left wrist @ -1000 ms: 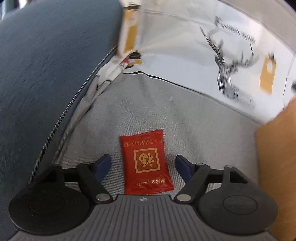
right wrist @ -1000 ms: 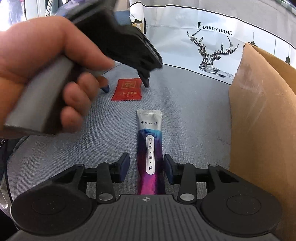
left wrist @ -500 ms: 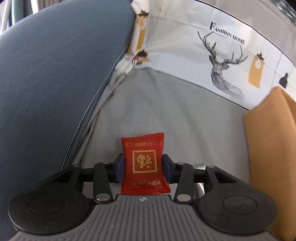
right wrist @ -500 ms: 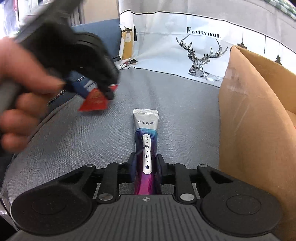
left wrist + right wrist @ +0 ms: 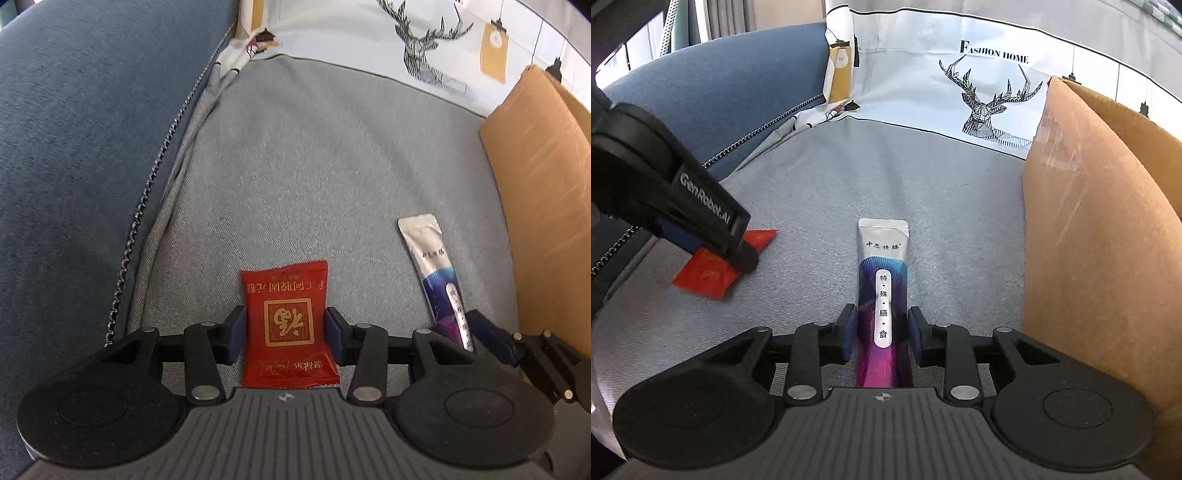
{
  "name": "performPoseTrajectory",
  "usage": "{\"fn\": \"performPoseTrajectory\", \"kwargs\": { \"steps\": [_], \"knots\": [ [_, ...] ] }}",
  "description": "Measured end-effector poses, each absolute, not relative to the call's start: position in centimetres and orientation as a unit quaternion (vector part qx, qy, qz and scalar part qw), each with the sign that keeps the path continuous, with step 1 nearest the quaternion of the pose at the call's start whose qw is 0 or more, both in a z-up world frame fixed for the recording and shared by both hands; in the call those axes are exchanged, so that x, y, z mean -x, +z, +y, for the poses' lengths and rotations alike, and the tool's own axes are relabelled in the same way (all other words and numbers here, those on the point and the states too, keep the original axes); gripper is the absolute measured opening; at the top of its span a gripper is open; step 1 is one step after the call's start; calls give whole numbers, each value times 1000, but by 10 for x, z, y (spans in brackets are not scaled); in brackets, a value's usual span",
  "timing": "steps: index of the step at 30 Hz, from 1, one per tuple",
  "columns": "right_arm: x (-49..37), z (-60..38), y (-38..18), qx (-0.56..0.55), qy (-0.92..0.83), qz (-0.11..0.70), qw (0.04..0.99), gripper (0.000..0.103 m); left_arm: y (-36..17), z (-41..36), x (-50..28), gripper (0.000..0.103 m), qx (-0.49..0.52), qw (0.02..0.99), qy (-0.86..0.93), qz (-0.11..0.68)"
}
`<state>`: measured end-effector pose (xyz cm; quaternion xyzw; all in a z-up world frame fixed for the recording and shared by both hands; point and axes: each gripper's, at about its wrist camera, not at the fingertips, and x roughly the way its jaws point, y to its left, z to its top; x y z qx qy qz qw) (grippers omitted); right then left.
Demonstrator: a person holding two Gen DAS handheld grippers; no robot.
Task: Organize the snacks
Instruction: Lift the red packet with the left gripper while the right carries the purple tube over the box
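Left gripper (image 5: 283,334) clamped on the red packet (image 5: 288,325) at lower centre, jaws easing apart. Right gripper (image 5: 882,334) pinching the purple stick pouch (image 5: 882,295) at its lower end, jaws likewise loosening. Risk: thin slippery wrappers sliding out onto the grey cushion (image 5: 923,192) before reaching the cardboard box (image 5: 1089,240) at the right edge.

Left wrist view: mounted behind the left gripper (image 5: 284,334), aimed steeply down at the grey cushion (image 5: 332,166), close range; right wrist view: mounted behind the right gripper (image 5: 882,334), aimed forward and down at a shallower angle; both views share the cushion, red packet (image 5: 286,321), stick sachet (image 5: 882,291), cardboard box (image 5: 1100,240) and deer-print cloth (image 5: 990,96).
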<state>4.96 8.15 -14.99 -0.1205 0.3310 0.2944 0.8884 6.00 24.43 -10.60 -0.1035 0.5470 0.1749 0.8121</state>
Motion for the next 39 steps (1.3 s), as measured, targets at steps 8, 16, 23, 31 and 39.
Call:
{"fn": "performPoseTrajectory", "kwargs": {
  "steps": [8, 16, 23, 31, 39],
  "knots": [
    [-45, 83, -150, 128, 298, 323, 889, 29, -110, 235, -63, 51, 74, 813, 169, 552],
    [-43, 76, -139, 112, 305, 318, 891, 20, -91, 232, -60, 47, 80, 842, 167, 507],
    [-31, 68, -121, 113, 316, 271, 902, 19, -67, 234, -55, 47, 106, 870, 178, 447],
    [-8, 55, -100, 112, 320, 225, 913, 18, -28, 223, -27, 47, 132, 910, 188, 346],
    [8, 15, -38, 71, 316, 164, 932, 18, -1, 204, -7, 47, 140, 936, 163, 280]
  ]
}}
